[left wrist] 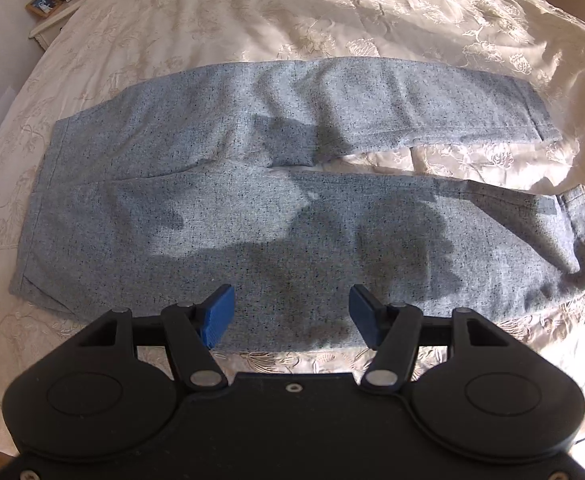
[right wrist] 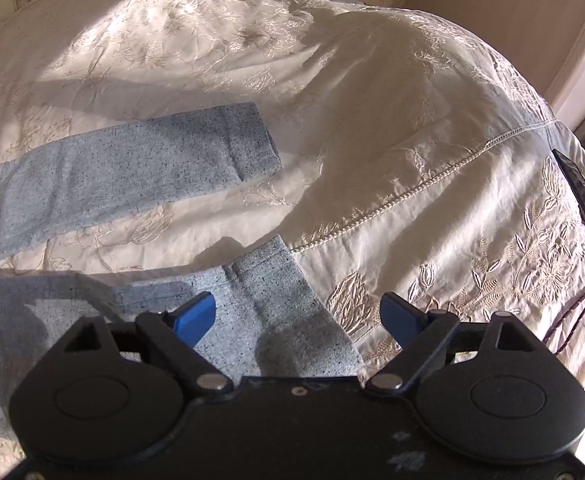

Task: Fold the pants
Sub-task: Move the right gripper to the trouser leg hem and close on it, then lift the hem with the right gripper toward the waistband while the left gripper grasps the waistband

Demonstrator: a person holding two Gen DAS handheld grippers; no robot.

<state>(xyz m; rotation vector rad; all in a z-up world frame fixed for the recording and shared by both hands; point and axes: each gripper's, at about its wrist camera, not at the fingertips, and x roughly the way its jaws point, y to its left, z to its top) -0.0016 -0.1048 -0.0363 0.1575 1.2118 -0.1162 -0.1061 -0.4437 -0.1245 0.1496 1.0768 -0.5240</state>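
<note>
Light blue speckled pants [left wrist: 252,208] lie spread flat on a cream embroidered bedspread, waist at the left, both legs running right with a gap between them. My left gripper [left wrist: 292,316] is open and empty, hovering over the near leg's front edge. In the right wrist view the near leg's hem [right wrist: 276,304] lies under my right gripper [right wrist: 298,318], which is open and empty just above it. The far leg [right wrist: 132,168] lies beyond, to the left, its hem free.
The bedspread [left wrist: 332,20] is wrinkled, with a raised fold at the right [right wrist: 372,100]. A nightstand [left wrist: 52,4] with a lamp and photo frame stands at the far left. A dark flat object [right wrist: 584,200] and a cord lie at the bed's right edge.
</note>
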